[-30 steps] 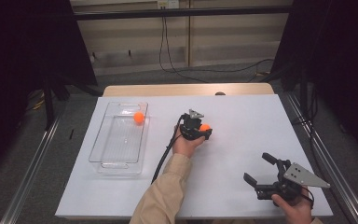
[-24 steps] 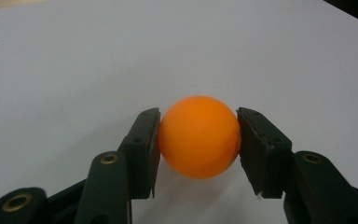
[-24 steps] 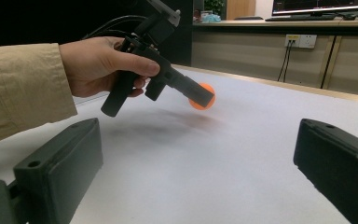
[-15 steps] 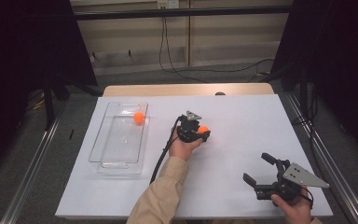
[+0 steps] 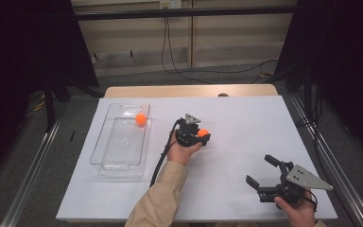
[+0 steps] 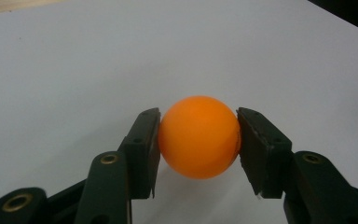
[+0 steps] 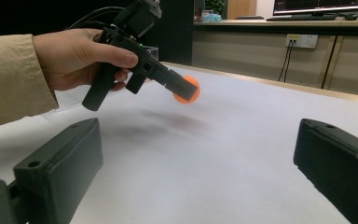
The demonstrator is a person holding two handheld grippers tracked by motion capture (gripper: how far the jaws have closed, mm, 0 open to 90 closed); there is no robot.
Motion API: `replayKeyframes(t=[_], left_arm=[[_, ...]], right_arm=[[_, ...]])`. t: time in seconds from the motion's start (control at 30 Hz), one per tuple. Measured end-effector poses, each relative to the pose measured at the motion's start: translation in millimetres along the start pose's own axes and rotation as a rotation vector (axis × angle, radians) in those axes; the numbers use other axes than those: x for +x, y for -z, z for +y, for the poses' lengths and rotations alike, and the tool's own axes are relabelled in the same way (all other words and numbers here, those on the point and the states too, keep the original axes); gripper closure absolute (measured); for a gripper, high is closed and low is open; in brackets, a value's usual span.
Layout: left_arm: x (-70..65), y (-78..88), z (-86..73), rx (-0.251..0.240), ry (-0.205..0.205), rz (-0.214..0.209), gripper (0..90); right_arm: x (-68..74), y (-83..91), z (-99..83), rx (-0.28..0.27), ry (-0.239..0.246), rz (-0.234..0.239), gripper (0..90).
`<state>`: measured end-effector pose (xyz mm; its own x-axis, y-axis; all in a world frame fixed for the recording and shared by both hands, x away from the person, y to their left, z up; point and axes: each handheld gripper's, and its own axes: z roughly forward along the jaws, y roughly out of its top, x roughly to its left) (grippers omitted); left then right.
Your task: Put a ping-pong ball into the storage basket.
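Note:
My left gripper is shut on an orange ball near the middle of the white table. In the left gripper view both black pads press on the sides of the ball. In the right gripper view the left gripper holds the ball just above the table, with a shadow below it. A second orange ball lies at the far end of a clear tray to the left. My right gripper stands open near the front right edge, with nothing between its jaws.
The left gripper's black cable trails along the sleeve toward the front edge. A wooden strip borders the table's far side. Metal rails run along the floor on both sides.
The left gripper with the ball has shifted a little toward the tray side. The right gripper has stayed where it was.

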<state>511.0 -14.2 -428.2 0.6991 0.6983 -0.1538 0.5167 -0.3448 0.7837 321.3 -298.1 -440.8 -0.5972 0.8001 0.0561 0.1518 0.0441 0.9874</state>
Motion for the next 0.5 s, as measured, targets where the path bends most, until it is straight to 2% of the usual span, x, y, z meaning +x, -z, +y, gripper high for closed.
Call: replayKeyframes(t=[0.1,0.17,0.3,0.37,0.5], left_arm=[[-0.3,2.5,-1.0,-0.011,0.012,0.001,51.1],[0.8,4.7,-1.4,-0.01,-0.002,-0.002,51.1],[-0.2,8.6,-1.9,-0.017,0.009,0.002,51.1],[1.4,11.0,-2.4,-0.01,-0.005,0.005,51.1],[1.4,13.4,-4.2,-0.014,-0.003,0.008,51.1]], right_arm=[[0.0,-0.3,0.0,-0.002,0.0,-0.003,0.7],[0.1,-0.4,0.1,-0.002,-0.003,-0.003,0.7],[0.0,-0.8,0.1,-0.002,-0.005,-0.001,0.7],[0.1,-1.1,0.0,-0.004,-0.001,-0.001,0.7],[0.1,-1.2,0.0,-0.004,0.001,-0.001,0.7]])
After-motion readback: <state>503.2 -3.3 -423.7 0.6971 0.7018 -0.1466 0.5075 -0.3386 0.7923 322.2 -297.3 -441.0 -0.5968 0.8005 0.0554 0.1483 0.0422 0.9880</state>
